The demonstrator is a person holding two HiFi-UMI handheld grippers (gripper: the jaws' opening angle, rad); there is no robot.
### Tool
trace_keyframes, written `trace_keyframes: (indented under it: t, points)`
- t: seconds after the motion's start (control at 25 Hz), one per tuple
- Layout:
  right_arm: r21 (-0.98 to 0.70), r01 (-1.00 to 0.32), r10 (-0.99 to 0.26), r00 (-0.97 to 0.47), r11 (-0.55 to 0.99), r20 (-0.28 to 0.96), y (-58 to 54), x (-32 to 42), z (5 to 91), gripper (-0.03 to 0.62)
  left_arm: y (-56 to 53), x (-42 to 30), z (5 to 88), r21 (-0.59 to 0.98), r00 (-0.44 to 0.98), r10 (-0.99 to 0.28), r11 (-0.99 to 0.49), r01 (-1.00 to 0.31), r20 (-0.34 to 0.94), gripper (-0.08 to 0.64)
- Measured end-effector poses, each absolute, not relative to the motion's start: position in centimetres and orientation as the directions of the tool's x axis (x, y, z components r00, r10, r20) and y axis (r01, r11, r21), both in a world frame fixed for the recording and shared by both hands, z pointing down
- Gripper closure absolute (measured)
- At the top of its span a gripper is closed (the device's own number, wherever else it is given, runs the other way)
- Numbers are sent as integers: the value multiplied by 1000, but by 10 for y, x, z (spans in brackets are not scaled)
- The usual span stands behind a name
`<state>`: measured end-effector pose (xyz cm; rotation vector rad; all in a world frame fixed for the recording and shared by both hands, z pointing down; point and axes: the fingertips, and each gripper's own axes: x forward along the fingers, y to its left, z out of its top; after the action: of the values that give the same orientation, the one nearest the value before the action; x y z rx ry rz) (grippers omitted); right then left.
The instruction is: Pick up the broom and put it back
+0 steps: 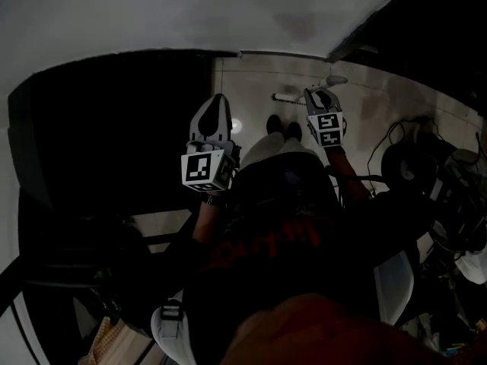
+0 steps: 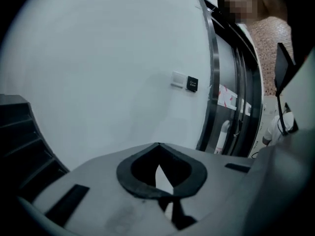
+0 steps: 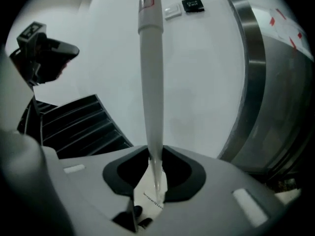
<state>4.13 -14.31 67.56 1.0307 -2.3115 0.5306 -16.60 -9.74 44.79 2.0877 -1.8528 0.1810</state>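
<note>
right gripper (image 3: 156,154) jaws clamped on the broom handle (image 3: 150,82). Looks like a light, stiff, slick pole, so I'd hold near mid-shaft. left gripper (image 2: 157,149) jaws closed, empty.

A hallway or lobby inside a building is suggested. A plain white wall (image 2: 108,73) bearing small white and black switch plates (image 2: 185,81), a black staircase (image 3: 83,127), a curved steel-framed glass door (image 2: 215,82) and a pale tiled floor (image 1: 396,105) are shown.
</note>
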Motion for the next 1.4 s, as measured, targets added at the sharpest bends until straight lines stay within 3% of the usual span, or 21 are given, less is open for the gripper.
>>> trace_keyframes:
  t: [0.52, 0.8, 1.04, 1.16, 1.28, 1.4]
  points:
    - [-50, -871, -448, -299, 488, 843, -198, 59, 918, 506, -90, -174, 505, 161, 68, -889, 6, -987, 453, 557]
    - [29, -780, -438, -320, 625, 840, -274, 29, 939, 505, -72, -180, 534, 162, 50, -854, 40, -986, 518, 557]
    - [-6, -817, -442, -317, 576, 839, -343, 25, 942, 503, -57, -169, 535, 164, 64, -853, 26, -986, 518, 556]
    - [-115, -848, -443, -380, 517, 812, -376, 17, 936, 488, -54, -159, 534, 179, 108, -855, -18, -984, 508, 555]
    - [-190, -887, -424, -377, 421, 823, -374, 25, 935, 367, -49, -153, 533, 185, 111, -858, -19, -983, 501, 556]
    - [-245, -916, -395, -362, 317, 844, -352, 41, 936, 347, -35, -148, 534, 198, 120, -855, -21, -980, 504, 556]
